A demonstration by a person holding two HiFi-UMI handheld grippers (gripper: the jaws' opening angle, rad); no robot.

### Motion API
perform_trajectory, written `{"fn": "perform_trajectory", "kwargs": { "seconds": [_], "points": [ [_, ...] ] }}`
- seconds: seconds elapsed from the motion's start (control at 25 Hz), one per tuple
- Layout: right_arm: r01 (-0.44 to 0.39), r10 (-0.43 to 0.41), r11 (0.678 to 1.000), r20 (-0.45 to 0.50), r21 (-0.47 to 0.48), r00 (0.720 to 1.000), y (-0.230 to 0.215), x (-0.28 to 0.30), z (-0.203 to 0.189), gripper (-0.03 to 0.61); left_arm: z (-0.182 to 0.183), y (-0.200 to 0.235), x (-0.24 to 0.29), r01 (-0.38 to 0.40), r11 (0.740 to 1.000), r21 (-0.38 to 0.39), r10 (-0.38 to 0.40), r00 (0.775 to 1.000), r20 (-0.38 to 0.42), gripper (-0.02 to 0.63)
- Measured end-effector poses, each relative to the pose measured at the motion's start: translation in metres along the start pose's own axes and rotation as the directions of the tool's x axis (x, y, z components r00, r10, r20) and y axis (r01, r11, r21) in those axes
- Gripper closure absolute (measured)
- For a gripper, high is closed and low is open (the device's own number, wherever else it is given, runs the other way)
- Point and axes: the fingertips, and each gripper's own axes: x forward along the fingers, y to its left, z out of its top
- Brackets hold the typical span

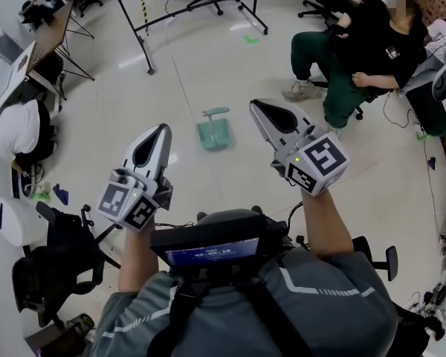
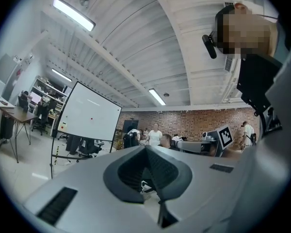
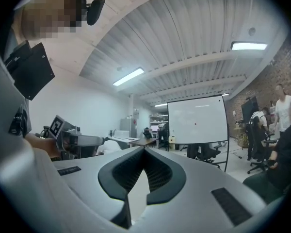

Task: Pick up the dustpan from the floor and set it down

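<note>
A teal dustpan lies flat on the pale floor ahead of me, its short handle pointing away. Both grippers are held level, well above the floor, one on each side of it in the head view. My left gripper has its jaws together with nothing between them, and the left gripper view shows only the room beyond. My right gripper is shut and empty too, and its own view looks at a whiteboard. The dustpan appears in neither gripper view.
A person sits on a chair at the right. A wheeled whiteboard frame stands beyond the dustpan. Desks and a black office chair line the left side. Cables and equipment lie at the far right.
</note>
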Motion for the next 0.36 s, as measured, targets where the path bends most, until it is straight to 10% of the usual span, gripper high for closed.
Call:
{"fn": "perform_trajectory", "kwargs": {
  "seconds": [0.36],
  "points": [
    [-0.004, 0.004, 1.000, 0.007, 0.007, 1.000, -0.017, -0.035, 0.005, 0.569, -0.009, -0.034, 0.013, -0.005, 1.000, -0.010, 0.005, 1.000, -0.012, 0.591]
  ]
}}
